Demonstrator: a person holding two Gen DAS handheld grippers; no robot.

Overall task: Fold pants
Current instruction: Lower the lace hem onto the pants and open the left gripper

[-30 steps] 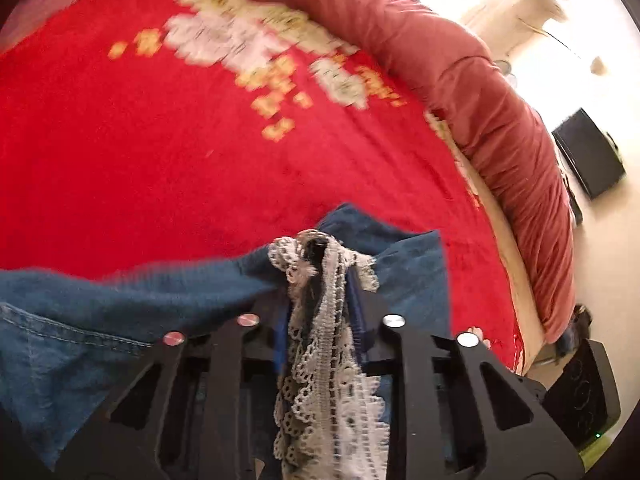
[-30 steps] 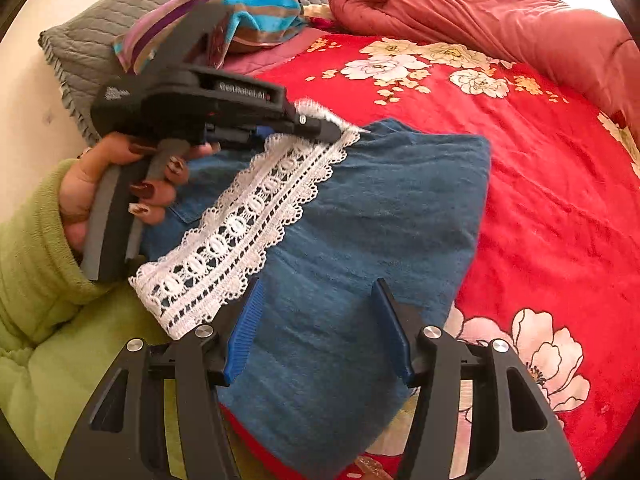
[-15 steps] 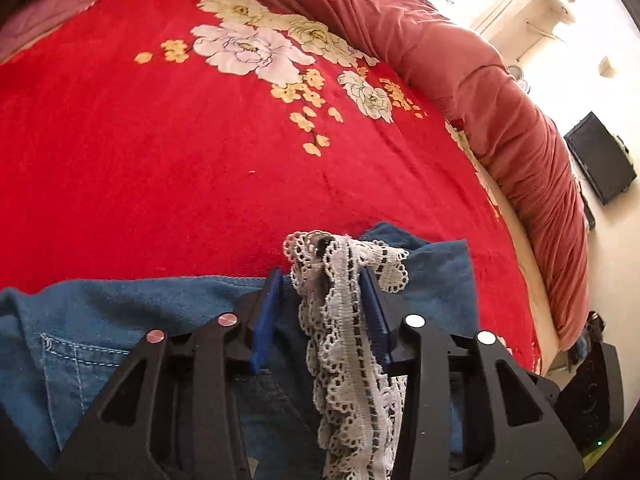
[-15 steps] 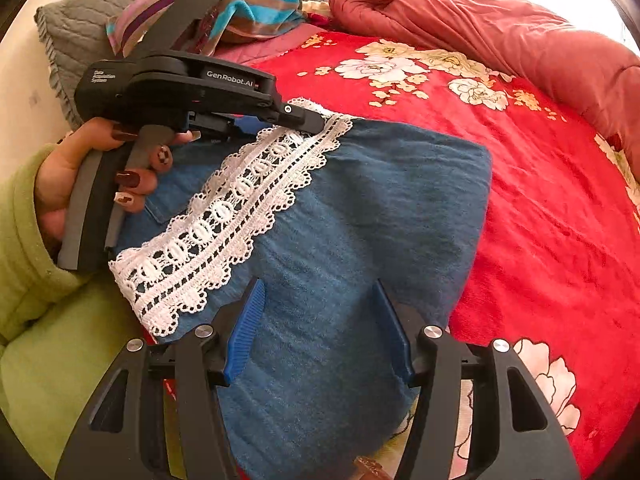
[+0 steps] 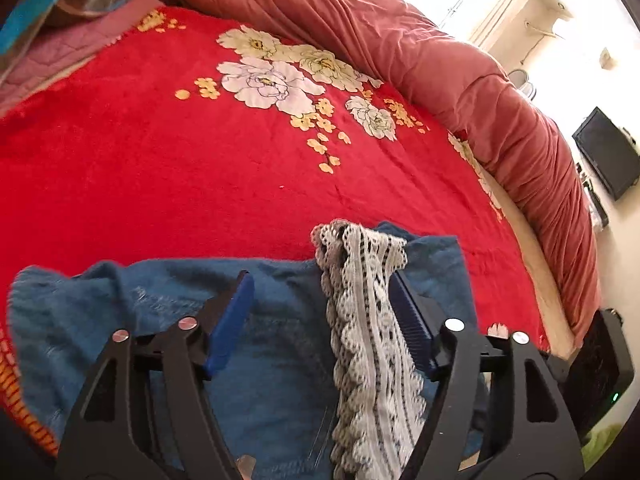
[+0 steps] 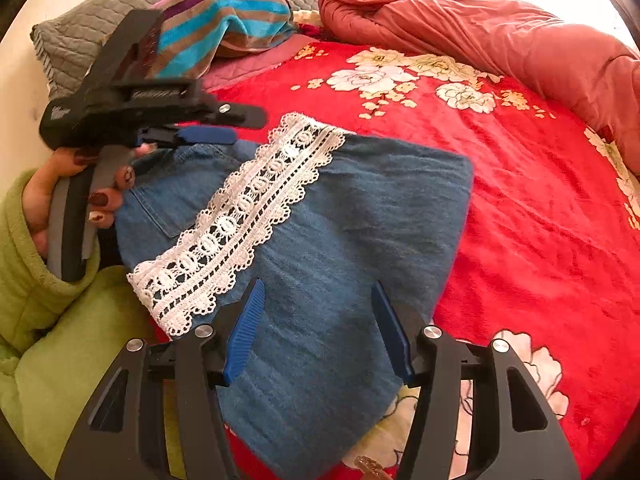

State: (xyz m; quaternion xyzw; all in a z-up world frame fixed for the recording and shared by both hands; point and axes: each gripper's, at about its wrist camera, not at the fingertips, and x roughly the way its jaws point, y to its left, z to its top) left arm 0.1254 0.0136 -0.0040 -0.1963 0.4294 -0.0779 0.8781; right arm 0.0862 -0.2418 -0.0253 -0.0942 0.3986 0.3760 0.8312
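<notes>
Left gripper (image 6: 224, 126) level, jaws parted (over pants (image 6: 340, 240))

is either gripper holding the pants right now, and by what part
Neither. The left gripper is open around the lace trim, and the right gripper is open over the jeans.

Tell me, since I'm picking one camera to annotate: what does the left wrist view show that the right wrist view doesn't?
Only the left wrist view shows the dark screen on the far wall and the left gripper head-on, jaws apart. Only the right wrist view shows the hand holding that gripper, the green sleeve, the grey pillow, the striped pillow and the open right gripper. Both show the denim pants, their lace trim and the red floral blanket.
</notes>
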